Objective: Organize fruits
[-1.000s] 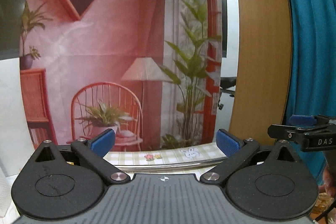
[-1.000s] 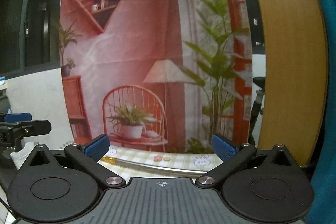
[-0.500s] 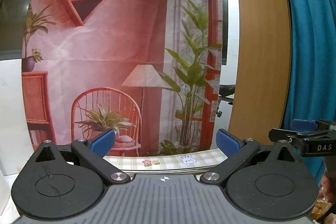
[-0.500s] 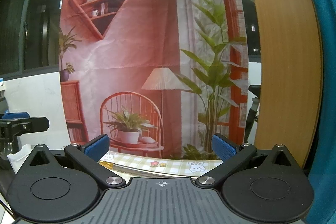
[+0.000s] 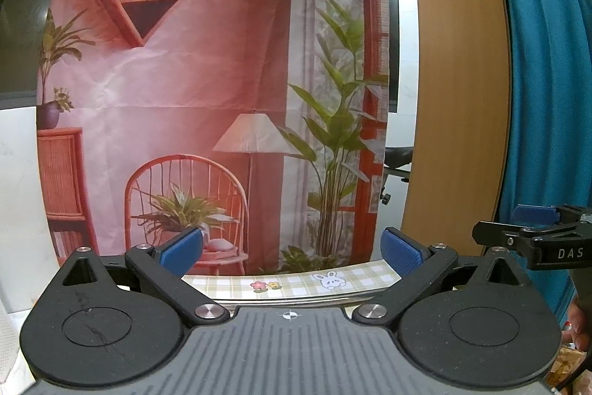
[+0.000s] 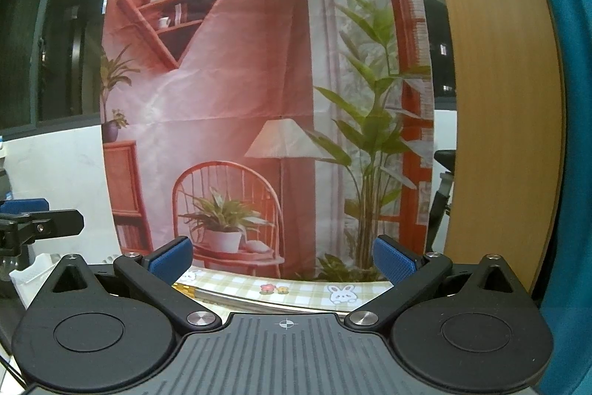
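No fruit shows in either view. My left gripper (image 5: pixel 292 248) is open, its blue pads wide apart with nothing between them, and it points at a printed backdrop above the table's far edge. My right gripper (image 6: pixel 283 256) is also open and empty, aimed the same way. The right gripper (image 5: pixel 532 230) appears at the right edge of the left wrist view, and the left gripper (image 6: pixel 33 217) at the left edge of the right wrist view. A strip of green checked tablecloth (image 5: pixel 296 282) with a rabbit print shows low between the fingers.
A printed backdrop (image 5: pixel 214 91) of a red room hangs behind the table. A wooden panel (image 5: pixel 455 80) and a teal curtain (image 5: pixel 547 62) stand to the right. A white basket (image 6: pixel 33 271) sits at the lower left of the right wrist view.
Both cameras have tilted upward: the backdrop and the tablecloth strip sit lower in view than a second ago. Both grippers stay open.
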